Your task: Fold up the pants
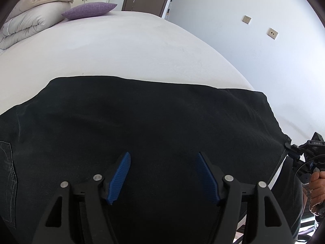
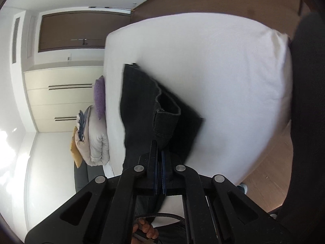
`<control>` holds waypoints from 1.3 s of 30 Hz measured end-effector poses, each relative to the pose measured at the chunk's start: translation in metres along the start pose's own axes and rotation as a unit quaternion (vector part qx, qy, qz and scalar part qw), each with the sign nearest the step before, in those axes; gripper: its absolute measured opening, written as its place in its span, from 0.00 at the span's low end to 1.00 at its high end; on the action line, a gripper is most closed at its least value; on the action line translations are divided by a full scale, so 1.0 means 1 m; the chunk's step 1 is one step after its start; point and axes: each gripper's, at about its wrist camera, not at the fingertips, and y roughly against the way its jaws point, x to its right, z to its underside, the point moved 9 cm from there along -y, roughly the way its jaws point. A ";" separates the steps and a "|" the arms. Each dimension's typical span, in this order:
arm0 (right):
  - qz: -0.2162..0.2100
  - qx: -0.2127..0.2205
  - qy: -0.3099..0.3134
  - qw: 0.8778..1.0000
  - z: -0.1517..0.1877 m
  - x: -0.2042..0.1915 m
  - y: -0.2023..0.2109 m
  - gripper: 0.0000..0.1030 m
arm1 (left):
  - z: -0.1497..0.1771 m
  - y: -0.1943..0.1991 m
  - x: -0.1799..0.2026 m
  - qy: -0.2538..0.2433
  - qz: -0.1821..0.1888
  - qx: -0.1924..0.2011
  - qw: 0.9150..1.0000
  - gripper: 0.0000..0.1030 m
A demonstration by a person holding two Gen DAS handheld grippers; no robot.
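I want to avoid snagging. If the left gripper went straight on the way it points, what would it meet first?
Probably the black pants on the bed; the open left gripper points down at them.

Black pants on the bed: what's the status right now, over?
Right tool shut on pants' hem. Left tool open above the fabric, gripping nothing. Pants spread on white bed. Nothing in the way.

Left gripper (image 1: 163, 178) hovers over black pants (image 1: 142, 122) spread on the white bed (image 1: 121, 50), blue pads (image 1: 119, 178) apart, nothing between them. Right gripper (image 1: 289, 148) pinches the pants' right corner. Purple pillow (image 1: 89, 10) and folded duvet (image 1: 26, 20) lie at the far end.
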 end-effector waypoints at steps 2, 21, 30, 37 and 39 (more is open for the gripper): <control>-0.002 0.001 -0.020 1.000 0.001 0.023 -0.008 0.01 | 0.000 0.000 0.001 -0.004 -0.002 0.000 1.000 0.68; 0.014 0.060 0.070 0.996 -0.016 -0.005 0.025 0.61 | -0.010 -0.002 0.020 -0.005 0.029 0.011 1.000 0.72; -0.040 0.042 0.028 0.998 -0.014 0.005 0.003 0.59 | 0.004 -0.011 0.012 0.000 0.032 -0.005 0.999 0.72; -0.074 0.039 0.023 0.996 -0.015 -0.002 -0.006 0.54 | 0.006 -0.012 0.011 -0.003 0.026 -0.010 1.000 0.72; -0.080 0.039 0.018 0.996 -0.016 -0.004 -0.011 0.51 | 0.006 -0.011 0.009 0.005 0.032 -0.009 0.999 0.72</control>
